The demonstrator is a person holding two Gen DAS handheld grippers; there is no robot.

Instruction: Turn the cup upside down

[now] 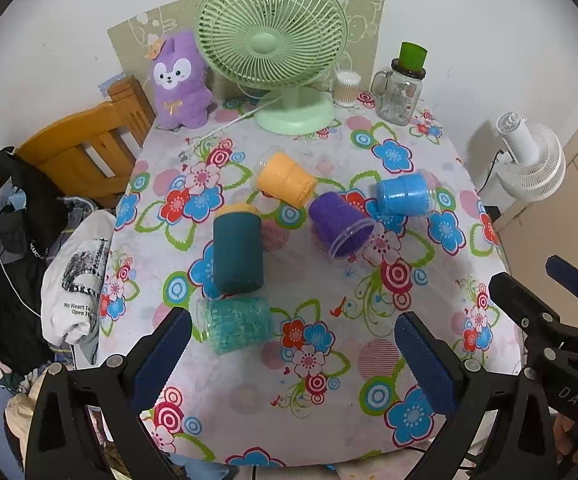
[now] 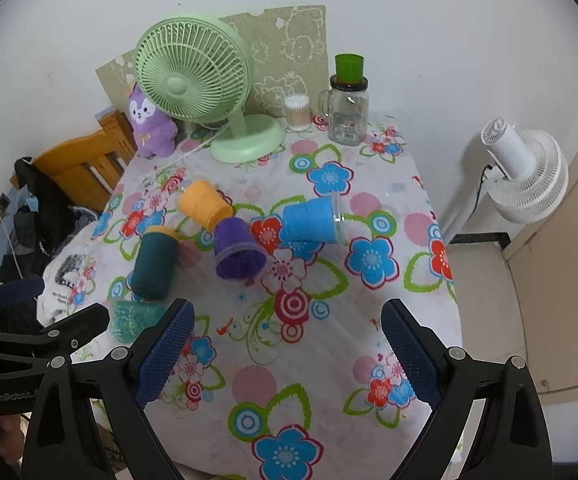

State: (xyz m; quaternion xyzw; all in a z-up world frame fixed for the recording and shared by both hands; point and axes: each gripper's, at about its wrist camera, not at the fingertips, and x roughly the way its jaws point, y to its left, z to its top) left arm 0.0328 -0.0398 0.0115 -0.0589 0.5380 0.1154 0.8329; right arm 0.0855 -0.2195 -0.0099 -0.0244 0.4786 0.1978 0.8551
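Several cups lie on their sides on the flowered tablecloth: an orange cup (image 1: 286,179) (image 2: 205,205), a purple cup (image 1: 341,225) (image 2: 238,254), a blue cup (image 1: 405,194) (image 2: 311,220) and a teal beaded cup (image 1: 235,323) (image 2: 135,319). A dark teal cup (image 1: 238,250) (image 2: 155,265) with an orange end also lies there, next to the beaded one. My left gripper (image 1: 293,354) is open and empty above the near table, just right of the teal beaded cup. My right gripper (image 2: 287,356) is open and empty, well short of the purple cup.
A green desk fan (image 1: 275,46) (image 2: 197,88), a purple plush (image 1: 179,80), a cotton-swab jar (image 1: 347,87) and a glass mug jar with a green cup on top (image 1: 401,88) (image 2: 348,104) stand at the back. A wooden chair with clothes (image 1: 85,156) is left; a white fan (image 2: 525,172) is right.
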